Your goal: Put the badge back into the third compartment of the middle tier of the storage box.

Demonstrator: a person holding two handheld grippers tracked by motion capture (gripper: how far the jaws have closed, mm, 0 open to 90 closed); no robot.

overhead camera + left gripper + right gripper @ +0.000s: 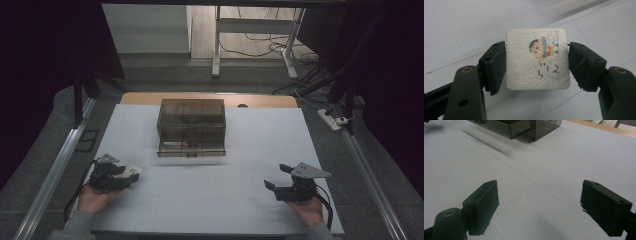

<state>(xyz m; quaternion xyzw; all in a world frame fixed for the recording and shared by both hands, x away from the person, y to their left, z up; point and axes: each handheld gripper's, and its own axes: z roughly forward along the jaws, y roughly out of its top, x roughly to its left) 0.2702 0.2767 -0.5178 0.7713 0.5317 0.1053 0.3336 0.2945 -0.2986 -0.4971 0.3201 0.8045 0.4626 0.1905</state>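
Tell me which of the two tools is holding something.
The left tool: its jaws clamp a white square pad printed with a cartoon child. The right tool stands open over the bare table.

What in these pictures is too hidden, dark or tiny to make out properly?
- Contents of the smoky drawer box: high view, tinted walls and dim light blur them.
- Small print on the white cartoon pad: left gripper view, too faint to read; its underside faces away.
- The pad's picture: high view, too small beside the left gripper.
- Box's far part: right gripper view, cut by the top edge.
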